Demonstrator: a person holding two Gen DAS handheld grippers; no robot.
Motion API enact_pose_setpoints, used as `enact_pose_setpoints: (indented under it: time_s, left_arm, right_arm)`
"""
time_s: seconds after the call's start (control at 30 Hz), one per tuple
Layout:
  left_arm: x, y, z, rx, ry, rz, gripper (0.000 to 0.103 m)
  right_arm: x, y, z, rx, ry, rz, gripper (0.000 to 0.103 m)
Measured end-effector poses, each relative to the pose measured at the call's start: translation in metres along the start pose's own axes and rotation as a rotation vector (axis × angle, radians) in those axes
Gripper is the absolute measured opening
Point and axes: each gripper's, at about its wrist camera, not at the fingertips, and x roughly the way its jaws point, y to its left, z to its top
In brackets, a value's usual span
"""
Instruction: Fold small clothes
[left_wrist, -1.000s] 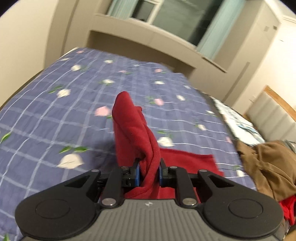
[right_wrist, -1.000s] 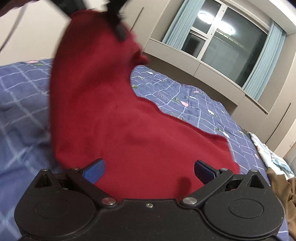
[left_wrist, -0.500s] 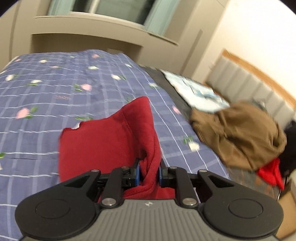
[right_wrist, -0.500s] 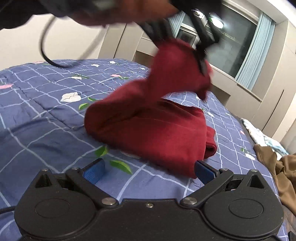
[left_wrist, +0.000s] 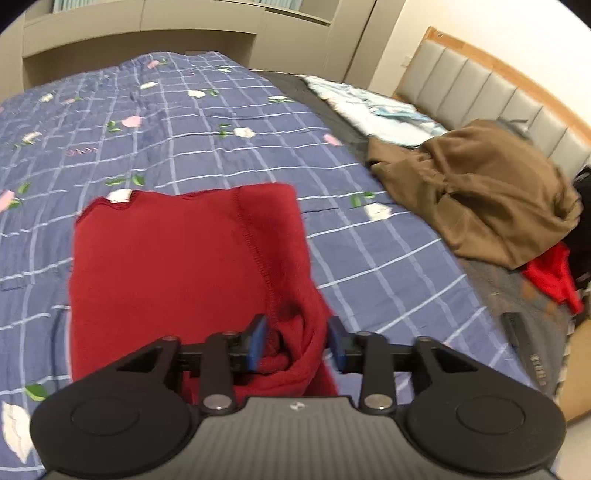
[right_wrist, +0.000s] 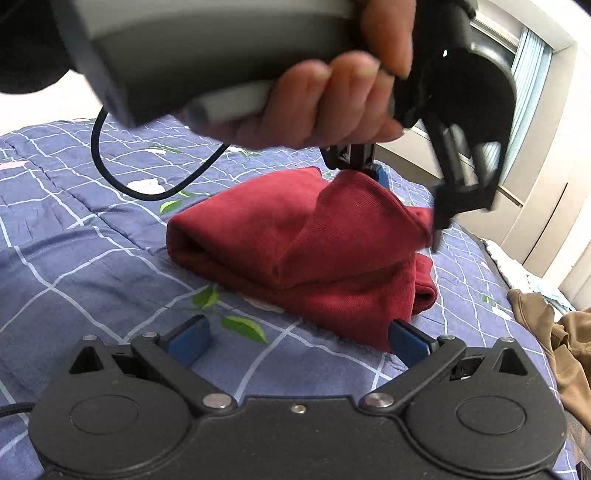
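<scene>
A dark red knit garment (left_wrist: 177, 258) lies folded on the bed's blue checked quilt (left_wrist: 207, 140), which has a flower print and thin white lines. The fabric looks soft and finely ribbed, with a stitched seam running down its upper layer. Its fold nearest the right hand-held gripper (right_wrist: 295, 341) is thick and rounded, in several layers.

The left hand-held gripper (left_wrist: 297, 343) is over the garment's near corner, and its jaws are opening; a raised bunch of the red cloth stands between the blue pads (left_wrist: 256, 343), perhaps still touching one of them, the blur makes it hard to say. A person's hand (right_wrist: 332, 99) grips its grey handle.

The right hand-held gripper is wide open and holds nothing, just beside the garment's edge. Beyond the garment, toward the padded headboard (left_wrist: 491, 88), is a crumpled brown garment (left_wrist: 480, 192).
</scene>
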Motion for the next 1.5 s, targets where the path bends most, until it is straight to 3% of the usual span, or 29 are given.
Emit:
enact_pose_setpoints:
  time_s: [0.2,0.3,0.43,0.57,0.7,0.83,0.97,1.1,1.2,1.37,1.5]
  left_arm:
    - [-0.016,0.006,0.007,-0.009,-0.031,-0.028,0.073]
    - [-0.036,0.022,0.009,-0.043,-0.085,0.004,0.089]
    - [-0.058,0.061,0.008,-0.124,-0.134,0.07,0.097]
    - [-0.077,0.114,-0.007,-0.221,-0.142,0.153,0.099]
    - [-0.084,0.163,-0.035,-0.323,-0.124,0.215,0.099]
    - [-0.08,0.188,-0.064,-0.407,-0.085,0.178,0.099]
    - [-0.072,0.185,-0.076,-0.433,-0.078,0.107,0.1]
    - [-0.056,0.165,-0.076,-0.383,-0.051,0.074,0.101]
    - [-0.044,0.159,-0.079,-0.36,-0.019,0.103,0.101]
    - [-0.036,0.155,-0.086,-0.288,0.006,0.139,0.101]
    - [-0.036,0.15,-0.087,-0.24,0.012,0.158,0.101]
  right_arm:
    - [0.0,-0.001,0.0,0.004,0.001,0.003,0.103]
    - [-0.001,-0.001,-0.001,0.001,-0.009,-0.006,0.103]
    - [-0.006,0.004,-0.002,-0.022,-0.033,-0.04,0.103]
    - [-0.019,0.003,-0.001,-0.008,-0.062,-0.105,0.103]
    - [-0.031,-0.02,0.008,0.171,-0.07,-0.16,0.103]
    - [-0.03,-0.052,0.03,0.37,-0.105,-0.188,0.103]
    - [-0.014,-0.072,0.061,0.405,-0.142,-0.153,0.103]
    - [0.015,-0.084,0.075,0.394,-0.088,-0.177,0.102]
    - [0.025,-0.094,0.06,0.429,-0.014,-0.209,0.103]
    - [0.024,-0.101,0.006,0.492,0.113,-0.258,0.103]
    - [0.02,-0.105,-0.019,0.584,0.115,-0.213,0.103]
